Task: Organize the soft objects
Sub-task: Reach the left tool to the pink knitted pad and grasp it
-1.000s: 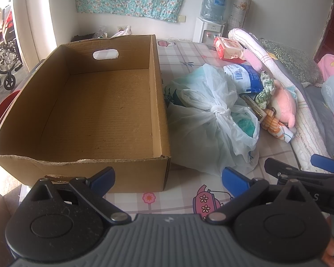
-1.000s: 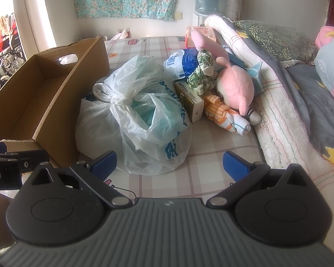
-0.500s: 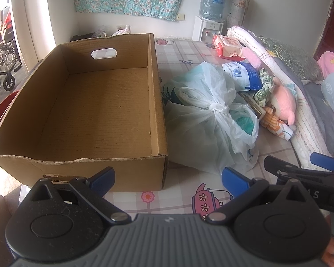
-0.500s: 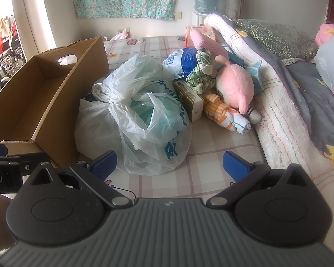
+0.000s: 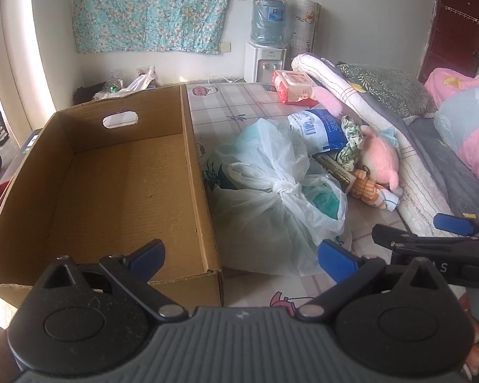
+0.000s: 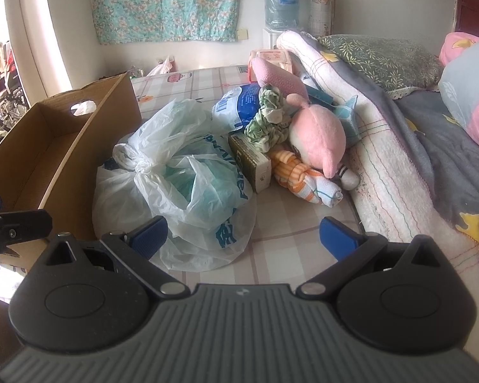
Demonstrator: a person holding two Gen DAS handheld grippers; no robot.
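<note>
An empty cardboard box (image 5: 111,185) (image 6: 48,146) stands on the bed at the left. Beside it lies a knotted white plastic bag (image 5: 277,198) (image 6: 182,178). Behind the bag are a pink plush toy (image 6: 316,134) (image 5: 380,159), an orange striped soft toy (image 6: 303,175), a green patterned cloth (image 6: 265,118) and a blue-white packet (image 6: 236,105). My left gripper (image 5: 242,255) hangs open over the box's near right corner. My right gripper (image 6: 242,234) is open in front of the bag, holding nothing, and shows at the right of the left wrist view (image 5: 431,233).
A small olive carton (image 6: 250,159) leans by the bag. A rolled white blanket (image 6: 367,121) and pillows (image 6: 383,57) run along the right. A pink wipes pack (image 5: 295,86) lies further back. A water dispenser (image 5: 266,41) stands at the wall. Checked sheet (image 6: 287,242) lies bare in front.
Both grippers have risen and moved forward a little. The box and the bag now sit lower and closer in both views. Nothing was taken hold of.
</note>
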